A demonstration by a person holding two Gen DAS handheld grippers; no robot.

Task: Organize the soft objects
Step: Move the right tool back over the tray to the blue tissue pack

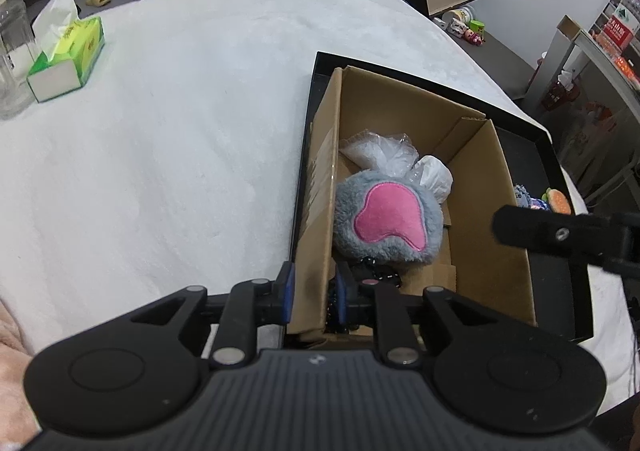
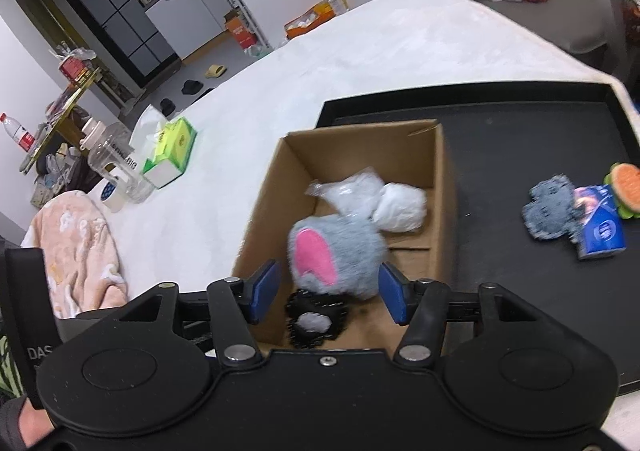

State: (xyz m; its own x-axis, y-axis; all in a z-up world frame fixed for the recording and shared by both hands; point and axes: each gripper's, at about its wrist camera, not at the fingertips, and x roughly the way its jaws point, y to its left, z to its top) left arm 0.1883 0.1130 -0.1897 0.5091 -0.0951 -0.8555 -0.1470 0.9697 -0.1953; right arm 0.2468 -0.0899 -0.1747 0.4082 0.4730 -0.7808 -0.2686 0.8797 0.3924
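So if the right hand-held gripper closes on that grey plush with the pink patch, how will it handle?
The grey plush looks fluffy and rounded, so it would probably squash between the pads rather than resist. It likely weighs little for its bulk. Its fuzzy surface should grip, not slip, in the cardboard box.

Even, soft indoor light fills both my views, with only faint shadows inside the cardboard box [image 1: 472, 187]. The white desk cover [image 1: 180, 139] reads bright, nearly washed out. Fisheye bending curves every edge and darkens the corners. My right view is smeared by motion blur; the left stays sharp.
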